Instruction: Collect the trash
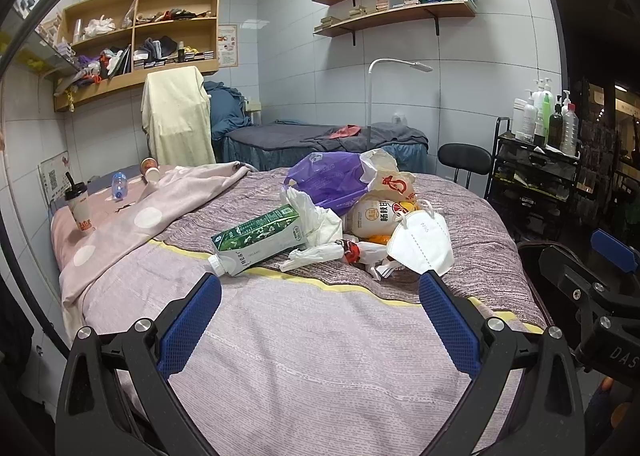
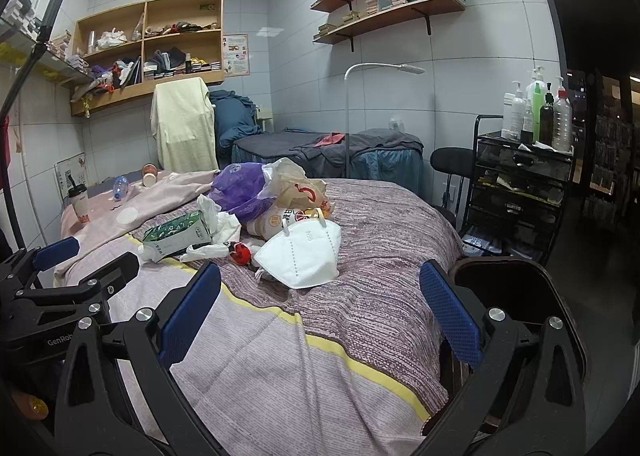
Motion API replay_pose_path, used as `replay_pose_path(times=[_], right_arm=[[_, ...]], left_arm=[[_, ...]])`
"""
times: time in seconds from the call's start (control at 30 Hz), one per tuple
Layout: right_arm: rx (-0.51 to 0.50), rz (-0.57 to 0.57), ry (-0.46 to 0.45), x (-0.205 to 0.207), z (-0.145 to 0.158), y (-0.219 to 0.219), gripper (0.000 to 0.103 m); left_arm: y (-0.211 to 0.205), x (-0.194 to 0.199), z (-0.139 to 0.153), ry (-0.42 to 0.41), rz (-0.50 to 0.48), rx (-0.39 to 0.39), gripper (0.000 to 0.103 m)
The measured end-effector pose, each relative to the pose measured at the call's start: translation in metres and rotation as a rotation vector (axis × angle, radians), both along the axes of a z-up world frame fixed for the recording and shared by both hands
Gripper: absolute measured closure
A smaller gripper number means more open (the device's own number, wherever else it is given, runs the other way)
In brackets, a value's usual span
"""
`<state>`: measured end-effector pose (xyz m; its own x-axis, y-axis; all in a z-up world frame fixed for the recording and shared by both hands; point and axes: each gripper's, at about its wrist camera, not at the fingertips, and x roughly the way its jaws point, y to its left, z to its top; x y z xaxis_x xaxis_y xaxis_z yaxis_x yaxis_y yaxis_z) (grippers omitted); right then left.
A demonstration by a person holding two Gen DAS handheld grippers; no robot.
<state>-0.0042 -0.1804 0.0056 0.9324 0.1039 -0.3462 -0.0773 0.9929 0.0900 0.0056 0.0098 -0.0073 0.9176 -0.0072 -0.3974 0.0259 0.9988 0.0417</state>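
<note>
White-tiled walls with wooden shelves (image 1: 396, 11) close in around the bed (image 1: 320, 356) in front of you, its striped lilac-and-mauve cover crossed by a yellow band. Across the middle of the bed lies the trash heap — a purple plastic bag (image 1: 326, 179) at the back, touching a beige printed bag (image 1: 394, 181), with a pale drink bottle (image 1: 378, 217) under them. Toward the bed's left side a green milk carton (image 1: 260, 238) lies tipped over, cap end nearest you, against crumpled white tissue (image 1: 320, 221). At the near right of the heap a white N95 mask (image 2: 300, 254) rests on the cover, with a small red wrapper (image 2: 241, 252) just beside it. At the far left corner of the bed a lidded cup (image 1: 80, 207) stands upright, a small clear bottle (image 1: 119, 184) lying near it. Your left gripper (image 1: 320, 288) hangs above the near edge, fingers spread wide and holding nothing. Your right gripper (image 2: 320, 288) is likewise wide open and empty, short of the mask.
</note>
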Motion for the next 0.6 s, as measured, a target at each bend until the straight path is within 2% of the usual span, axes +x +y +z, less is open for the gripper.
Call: replay_pose_path(times=[0.6], right_arm=[[-0.004, 0.003, 0.007, -0.0012, -0.0019, 0.0011, 0.005]], left_arm=[[0.0004, 0.0020, -0.0033, 0.010, 0.005, 0.001, 0.006]])
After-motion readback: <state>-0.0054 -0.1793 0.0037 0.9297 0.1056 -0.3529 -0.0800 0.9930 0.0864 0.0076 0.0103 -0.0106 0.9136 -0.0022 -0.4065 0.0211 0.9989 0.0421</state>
